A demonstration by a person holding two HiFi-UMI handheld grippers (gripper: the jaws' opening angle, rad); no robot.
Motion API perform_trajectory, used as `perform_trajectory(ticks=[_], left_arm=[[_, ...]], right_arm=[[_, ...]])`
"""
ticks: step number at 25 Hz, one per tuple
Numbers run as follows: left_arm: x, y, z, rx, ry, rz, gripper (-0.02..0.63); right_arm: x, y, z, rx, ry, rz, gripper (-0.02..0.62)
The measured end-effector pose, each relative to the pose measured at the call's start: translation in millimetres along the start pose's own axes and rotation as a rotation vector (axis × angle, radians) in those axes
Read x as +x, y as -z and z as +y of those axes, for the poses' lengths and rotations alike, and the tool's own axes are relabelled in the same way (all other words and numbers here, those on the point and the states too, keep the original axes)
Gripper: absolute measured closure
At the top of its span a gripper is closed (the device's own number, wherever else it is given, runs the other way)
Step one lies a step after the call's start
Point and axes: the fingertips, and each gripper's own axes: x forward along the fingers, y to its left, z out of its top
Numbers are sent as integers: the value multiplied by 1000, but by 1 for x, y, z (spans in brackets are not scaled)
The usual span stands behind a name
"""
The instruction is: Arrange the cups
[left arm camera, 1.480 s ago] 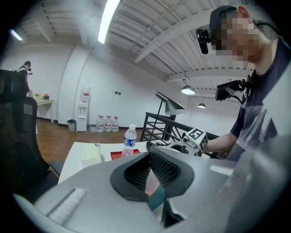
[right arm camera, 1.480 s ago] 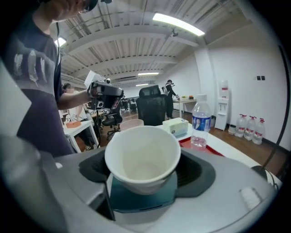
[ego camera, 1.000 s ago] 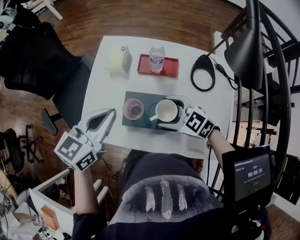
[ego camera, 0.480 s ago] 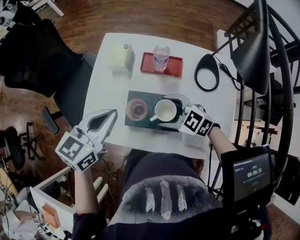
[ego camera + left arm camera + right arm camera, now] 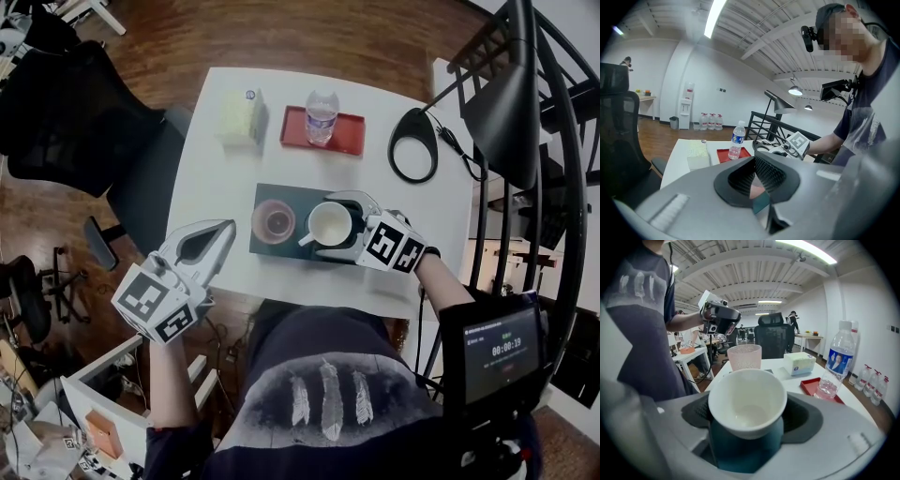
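Note:
A white cup (image 5: 331, 223) with its handle toward the left sits over the dark green tray (image 5: 281, 251), and my right gripper (image 5: 325, 225) is shut on it, one jaw on each side. In the right gripper view the white cup (image 5: 747, 401) is empty and fills the span of the right gripper (image 5: 747, 411). A pink cup (image 5: 273, 219) stands on the tray just left of the white one; this pink cup (image 5: 744, 357) shows behind the white rim. My left gripper (image 5: 223, 228) hangs shut and empty off the table's near left edge. In its own view the left gripper (image 5: 757, 180) is pressed together.
A water bottle (image 5: 322, 114) stands on a red tray (image 5: 349, 134) at the far side of the white table (image 5: 216, 187). A tissue box (image 5: 239, 117) lies left of it and a black ring-shaped lamp base (image 5: 413, 145) right. A black chair (image 5: 75, 112) stands left of the table.
The right gripper with the white cup has edged slightly left towards the pink cup. The left gripper has stayed where it was.

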Motion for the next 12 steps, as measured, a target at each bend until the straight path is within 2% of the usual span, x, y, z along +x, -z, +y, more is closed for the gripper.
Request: perform_trajectory(ticks=[7,12], left_arm=[[0,-1,0,0,-1,-2,591],[-1,-2,-1,-1,-1,-6,591]], right_arm=[[-1,0,0,17,27,0,183],[0,-1,7,-14,-8,16,183]])
